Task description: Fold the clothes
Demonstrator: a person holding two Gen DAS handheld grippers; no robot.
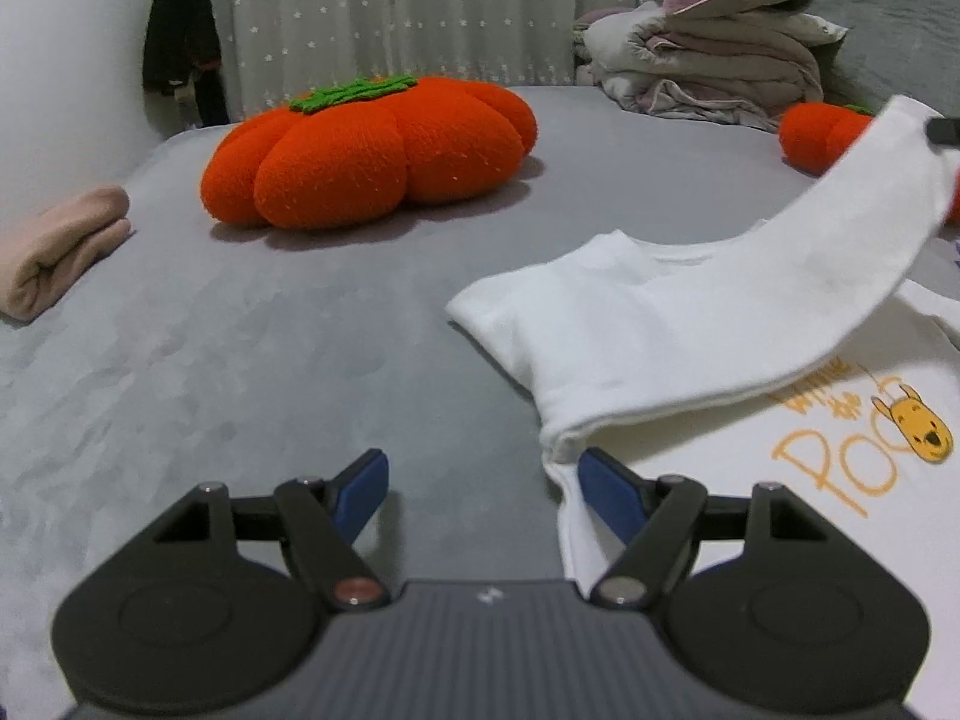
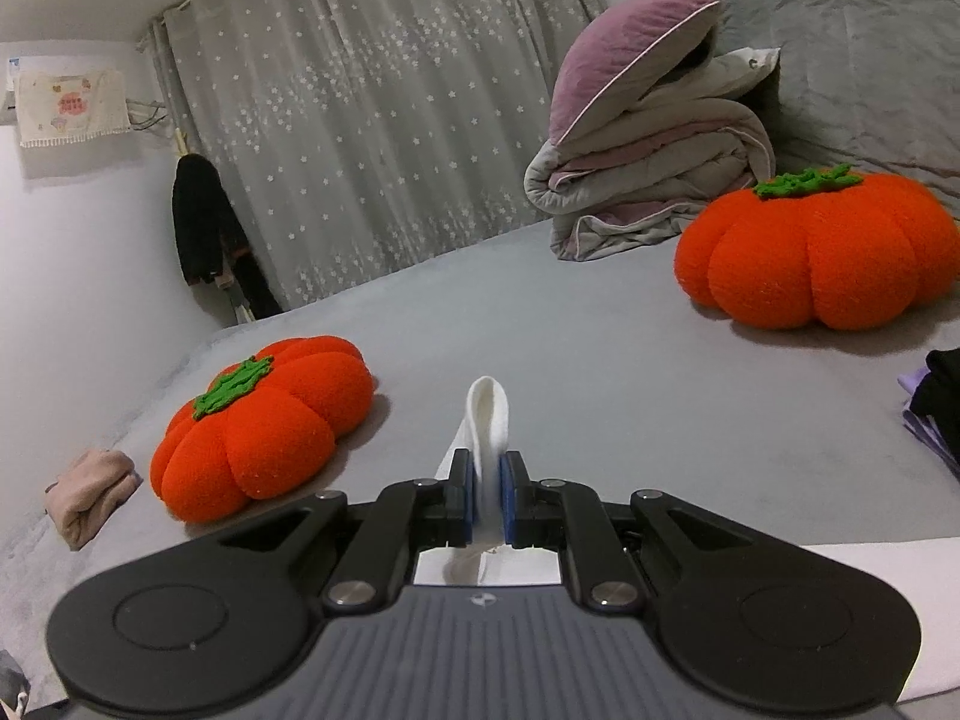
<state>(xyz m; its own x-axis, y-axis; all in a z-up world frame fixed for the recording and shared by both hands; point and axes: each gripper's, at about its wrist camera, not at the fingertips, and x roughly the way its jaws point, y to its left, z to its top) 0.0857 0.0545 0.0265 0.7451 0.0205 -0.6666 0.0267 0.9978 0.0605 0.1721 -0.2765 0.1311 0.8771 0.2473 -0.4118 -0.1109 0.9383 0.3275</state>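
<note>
Far left of the open jaws, a rolled pale pink cloth lies on the grey plush bed cover, apparently already folded and set aside. Ahead of the jaws and somewhat left sits a large orange pumpkin-shaped plush cushion, clear of the work. The left gripper stands with its blue-padded fingers wide apart and nothing between them; the right-hand pad is just beside, possibly over, the near edge of the white long-sleeved sweatshirt with a yellow bear print, though contact cannot be confirmed. That garment lies flat on the cover, ahead and right of these jaws, one side already turned in over the body. Its white sleeve is lifted off the cloth and stretched up to the right. In the right wrist view the right gripper is clamped on the sleeve's cuff, a loop of white fabric standing up beyond the pads. Further right, a second orange pumpkin cushion rests well ahead. Judgement: the fold is partway; the sleeve remains to be laid across, then the body folded over
</note>
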